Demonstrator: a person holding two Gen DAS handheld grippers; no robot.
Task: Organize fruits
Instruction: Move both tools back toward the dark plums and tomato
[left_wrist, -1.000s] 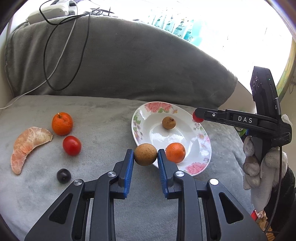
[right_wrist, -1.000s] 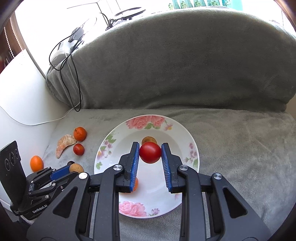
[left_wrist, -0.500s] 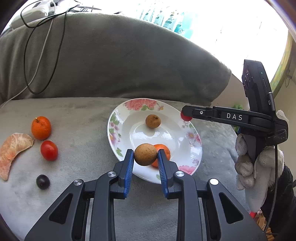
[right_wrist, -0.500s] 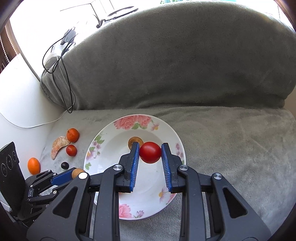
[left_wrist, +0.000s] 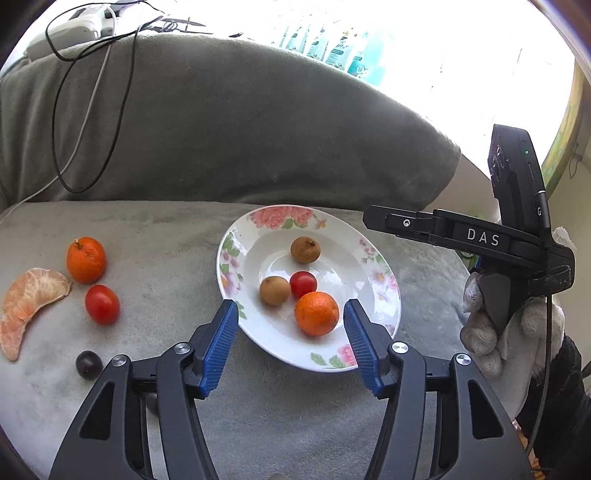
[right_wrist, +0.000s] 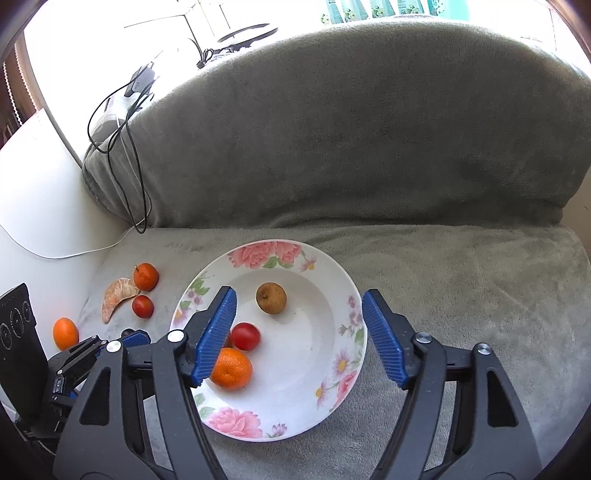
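Note:
A white floral plate (left_wrist: 384, 291) (right_wrist: 343, 295) sits on the grey couch seat. In it lie two brown fruits (left_wrist: 274, 290) (left_wrist: 305, 250), a red tomato (left_wrist: 303, 284) (right_wrist: 245, 336) and an orange mandarin (left_wrist: 317, 313) (right_wrist: 232, 368). My left gripper (left_wrist: 290, 341) is open and empty just above the plate's near rim. My right gripper (right_wrist: 299, 338) is open and empty over the plate. Left of the plate lie a mandarin (left_wrist: 86, 260), a peeled mandarin half (left_wrist: 29, 299), a tomato (left_wrist: 102, 304) and a dark grape (left_wrist: 88, 364).
The grey backrest (left_wrist: 240, 129) rises behind the seat with cables (left_wrist: 74, 110) hanging over it. Another mandarin (right_wrist: 65, 333) lies at the seat's left edge by a white wall (right_wrist: 33, 206). The gloved hand holding the right gripper (left_wrist: 509, 317) is at the right.
Both grippers have opened. The brown fruit has dropped from the left gripper and the red tomato from the right one; both now lie in the plate.

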